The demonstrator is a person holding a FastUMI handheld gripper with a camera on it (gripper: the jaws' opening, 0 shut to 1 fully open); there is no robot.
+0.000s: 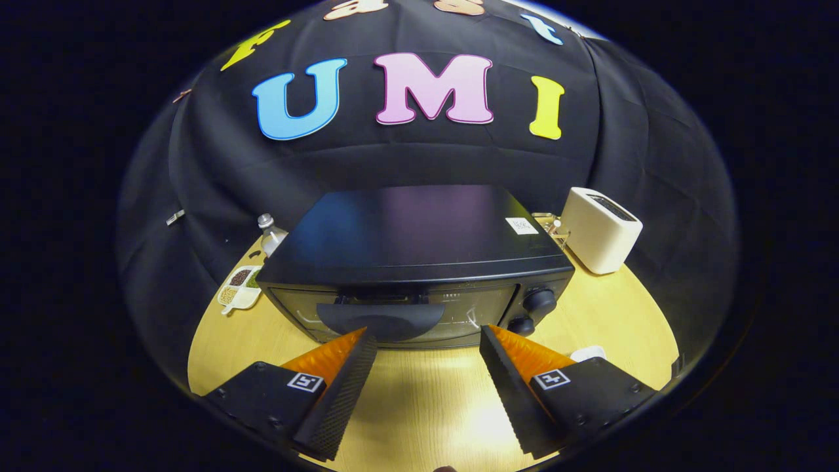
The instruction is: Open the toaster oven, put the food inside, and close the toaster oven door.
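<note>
In the gripper view we see our tongs (428, 335) spread wide with nothing between the two fingers, held low over the wooden desk (426, 406). Just ahead of the fingertips stands the toaster oven (419, 242), its glass door (400, 313) upright and shut, the dark handle (380, 319) sitting just beyond the left fingertip. Two knobs (539, 301) lie at the door's right, near the right fingertip. We cannot make out any food behind the glass, nor are we sure which thing on the desk is the food: a small pale object (588, 353) peeks out past the right finger, and a divided dish (240, 287) lies left of the oven beside a bottle (269, 231). A white toaster (600, 229) stands to the oven's right.

We judge that a shut door fits either stage: oven waiting to be loaded, or loaded and closed again. As for risks, the handle sits off-centre to our fingers, so a careless reach could slip off it, strike the glass, or nudge a knob; a hard pull might drag the whole oven across the desk.
</note>
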